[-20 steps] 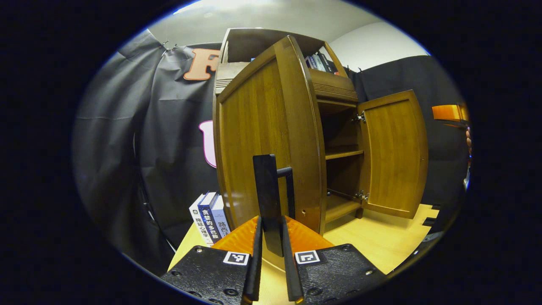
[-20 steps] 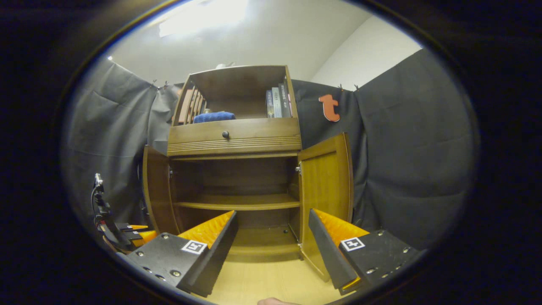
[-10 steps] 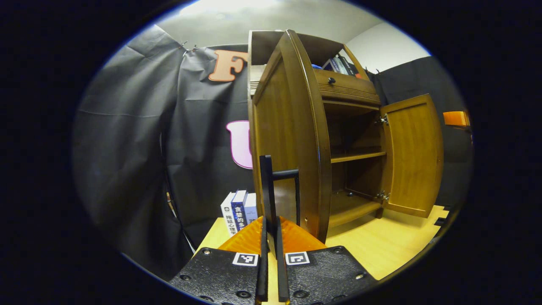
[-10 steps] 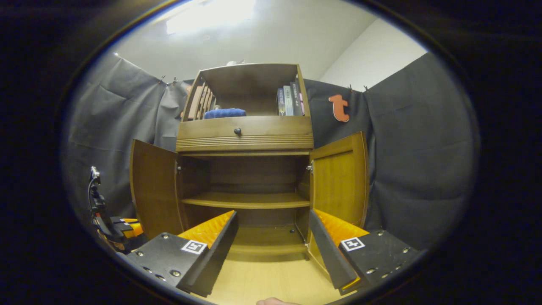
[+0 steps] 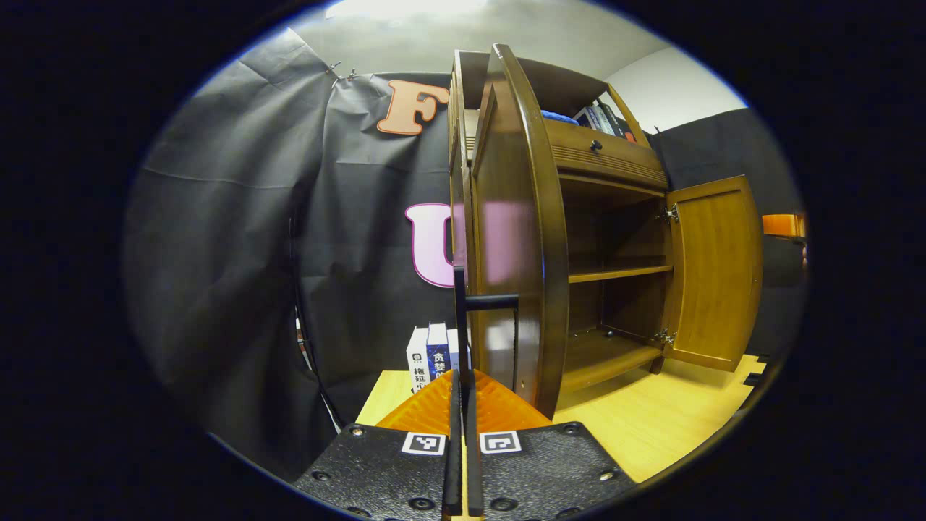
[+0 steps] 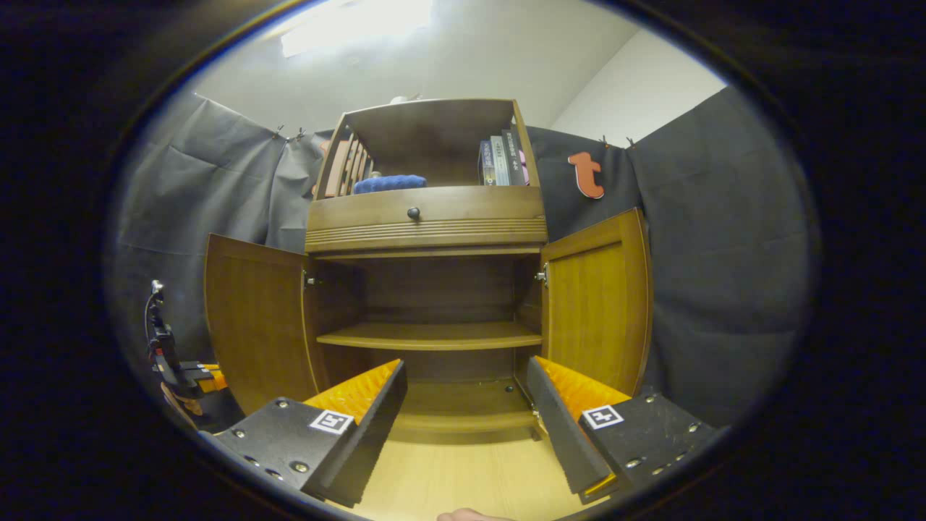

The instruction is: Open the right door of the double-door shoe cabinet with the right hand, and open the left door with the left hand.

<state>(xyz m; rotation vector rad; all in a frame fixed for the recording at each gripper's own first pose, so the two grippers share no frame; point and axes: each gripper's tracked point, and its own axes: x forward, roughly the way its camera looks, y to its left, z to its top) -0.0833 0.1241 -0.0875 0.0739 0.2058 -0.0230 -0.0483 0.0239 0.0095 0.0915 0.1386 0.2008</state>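
Note:
The wooden shoe cabinet (image 6: pixel 427 217) stands with both lower doors swung out. In the left gripper view, the left door (image 5: pixel 517 239) is seen nearly edge-on, and my left gripper (image 5: pixel 461 405) is shut on its thin black handle (image 5: pixel 461 318). The right door (image 5: pixel 716 268) hangs wide open farther off. From the right gripper view, the left door (image 6: pixel 253 318) and right door (image 6: pixel 597 304) flank the bare inner shelf (image 6: pixel 430 336). My right gripper (image 6: pixel 466 369) is open in front of the cabinet, apart from it, with nothing between its fingers. The left gripper (image 6: pixel 184 369) appears small at far left.
The cabinet rests on a pale wooden table (image 6: pixel 463 477). A drawer with a dark knob (image 6: pixel 413 213) sits above the doors. The top shelf holds books (image 6: pixel 503 159) and a blue cloth (image 6: pixel 388 183). A few books (image 5: pixel 430 354) stand left of the cabinet.
The left door has swung farther open, drawn by my left gripper on its handle. My right gripper has stayed open and has hardly moved.

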